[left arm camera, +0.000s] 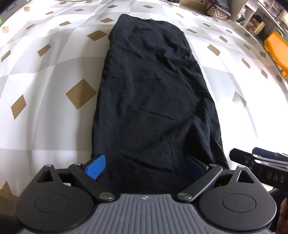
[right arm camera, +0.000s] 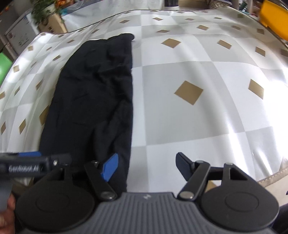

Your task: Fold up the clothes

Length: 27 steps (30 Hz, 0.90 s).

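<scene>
A black garment (left arm camera: 154,93) lies folded into a long strip on the checked tablecloth (left arm camera: 54,72), running away from me. My left gripper (left arm camera: 145,167) hovers over its near end, open wide, one blue pad at each side edge of the cloth and neither pressing on it. In the right wrist view the same garment (right arm camera: 93,93) lies at the left. My right gripper (right arm camera: 146,166) is open: its left finger is over the garment's right edge, its right finger over bare tablecloth (right arm camera: 180,117). Each gripper shows at the edge of the other's view.
An orange-yellow object (left arm camera: 277,50) and cluttered shelves stand beyond the table's far right. A patterned basket (left arm camera: 217,11) sits at the back. A leafy plant (right arm camera: 46,9) and boxes are at the back left, something green (right arm camera: 4,63) at the left. The table's near edge (right arm camera: 273,176) shows at the lower right.
</scene>
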Each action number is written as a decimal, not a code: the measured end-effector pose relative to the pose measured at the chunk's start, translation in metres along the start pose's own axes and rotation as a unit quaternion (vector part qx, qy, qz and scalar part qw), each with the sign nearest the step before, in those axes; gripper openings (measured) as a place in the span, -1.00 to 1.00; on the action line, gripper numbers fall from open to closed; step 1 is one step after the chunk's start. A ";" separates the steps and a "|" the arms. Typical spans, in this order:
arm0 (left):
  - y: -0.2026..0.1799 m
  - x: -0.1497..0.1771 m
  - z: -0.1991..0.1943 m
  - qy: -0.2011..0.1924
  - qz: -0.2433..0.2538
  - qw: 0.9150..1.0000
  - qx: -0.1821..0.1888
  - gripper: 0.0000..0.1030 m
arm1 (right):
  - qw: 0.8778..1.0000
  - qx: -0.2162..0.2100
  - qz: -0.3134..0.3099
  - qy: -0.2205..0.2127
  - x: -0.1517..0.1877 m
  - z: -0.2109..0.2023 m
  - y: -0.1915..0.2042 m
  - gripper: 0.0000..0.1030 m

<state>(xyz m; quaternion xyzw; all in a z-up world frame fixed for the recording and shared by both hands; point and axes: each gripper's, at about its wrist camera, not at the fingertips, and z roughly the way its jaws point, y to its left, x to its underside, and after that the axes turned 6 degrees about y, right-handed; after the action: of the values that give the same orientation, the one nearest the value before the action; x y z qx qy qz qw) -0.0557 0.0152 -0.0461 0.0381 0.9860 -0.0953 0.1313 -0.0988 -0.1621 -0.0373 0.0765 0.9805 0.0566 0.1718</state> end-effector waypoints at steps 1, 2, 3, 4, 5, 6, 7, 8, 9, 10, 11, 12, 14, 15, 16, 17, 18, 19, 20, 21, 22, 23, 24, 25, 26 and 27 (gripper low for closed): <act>-0.002 0.000 0.001 0.000 0.005 1.000 0.000 0.85 | 1.000 -0.001 -0.001 -0.001 -0.002 0.002 0.000 0.34; -0.004 0.000 0.001 0.000 0.010 1.000 -0.001 0.85 | 1.000 -0.002 -0.002 -0.003 -0.003 0.004 0.001 0.34; -0.005 0.000 0.002 0.000 0.015 1.000 -0.002 0.85 | 1.000 0.002 -0.007 -0.004 -0.004 0.007 0.002 0.34; -0.008 0.001 0.003 -0.001 0.023 1.000 -0.003 0.85 | 1.000 0.006 -0.012 -0.006 -0.006 0.010 0.002 0.34; -0.011 0.001 0.004 -0.001 0.031 1.000 -0.003 0.85 | 1.000 0.005 -0.015 -0.008 -0.007 0.011 0.002 0.34; -0.014 0.002 0.005 -0.002 0.040 0.999 -0.003 0.85 | 1.000 0.004 -0.017 -0.010 -0.008 0.011 0.002 0.34; -0.017 0.003 0.006 -0.002 0.050 0.999 -0.002 0.85 | 1.000 0.003 -0.019 -0.012 -0.008 0.012 0.001 0.34; -0.020 0.004 0.007 -0.001 0.058 0.998 -0.003 0.85 | 1.000 0.003 -0.020 -0.012 -0.009 0.015 0.003 0.34; -0.023 0.005 0.009 0.002 0.067 0.998 -0.005 0.85 | 1.000 0.003 -0.022 -0.013 -0.010 0.018 0.004 0.34; -0.025 0.006 0.012 0.006 0.075 0.997 -0.008 0.85 | 1.000 0.003 -0.023 -0.013 -0.011 0.020 0.006 0.34; -0.027 0.008 0.015 0.013 0.083 0.996 -0.013 0.85 | 1.000 0.007 -0.028 -0.010 -0.012 0.024 0.008 0.34; -0.031 0.010 0.017 0.014 0.096 0.995 -0.022 0.85 | 0.999 0.010 -0.034 -0.008 -0.014 0.027 0.009 0.34; -0.036 0.013 0.019 0.016 0.119 0.992 -0.038 0.85 | 0.999 0.022 -0.049 -0.008 -0.013 0.032 0.013 0.35; -0.037 0.014 0.019 0.017 0.122 0.992 -0.037 0.86 | 0.998 0.027 -0.056 -0.008 -0.013 0.034 0.015 0.35; -0.037 0.015 0.019 0.019 0.122 0.992 -0.036 0.86 | 0.998 0.032 -0.062 -0.009 -0.013 0.035 0.016 0.36; -0.036 0.015 0.019 0.021 0.123 0.992 -0.036 0.87 | 0.997 0.037 -0.064 -0.010 -0.013 0.035 0.016 0.37; -0.036 0.016 0.019 0.024 0.124 0.991 -0.036 0.88 | 0.997 0.048 -0.062 -0.010 -0.013 0.035 0.014 0.39; -0.036 0.017 0.019 0.026 0.124 0.991 -0.036 0.89 | 0.997 0.055 -0.060 -0.010 -0.014 0.036 0.012 0.42; -0.035 0.017 0.019 0.029 0.124 0.991 -0.036 0.90 | 0.996 0.063 -0.057 -0.010 -0.014 0.036 0.010 0.44; -0.035 0.019 0.019 0.032 0.124 0.991 -0.036 0.91 | 0.996 0.069 -0.052 -0.010 -0.014 0.036 0.007 0.45; -0.035 0.020 0.019 0.034 0.125 0.991 -0.037 0.91 | 0.996 0.075 -0.049 -0.010 -0.014 0.035 0.005 0.45; -0.034 0.021 0.018 0.037 0.123 0.991 -0.037 0.91 | 0.995 0.089 -0.049 -0.011 -0.014 0.035 0.003 0.44; -0.034 0.022 0.018 0.040 0.122 0.991 -0.037 0.92 | 0.993 0.106 -0.052 -0.014 -0.013 0.035 0.002 0.45; -0.034 0.023 0.018 0.044 0.121 0.991 -0.039 0.94 | 0.993 0.109 -0.047 -0.013 -0.013 0.034 0.000 0.45; -0.034 0.025 0.019 0.049 0.126 0.990 -0.043 0.95 | 0.993 0.110 -0.041 -0.012 -0.014 0.033 -0.003 0.43; -0.036 0.027 0.019 0.054 0.132 0.989 -0.048 0.99 | 0.993 0.112 -0.035 -0.011 -0.014 0.033 -0.005 0.38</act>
<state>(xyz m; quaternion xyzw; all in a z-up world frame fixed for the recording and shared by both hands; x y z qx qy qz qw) -0.0809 -0.0227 -0.0653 0.1667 0.9815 -0.0272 0.0906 -0.0752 -0.1669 -0.0639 0.0614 0.9807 -0.0610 0.1751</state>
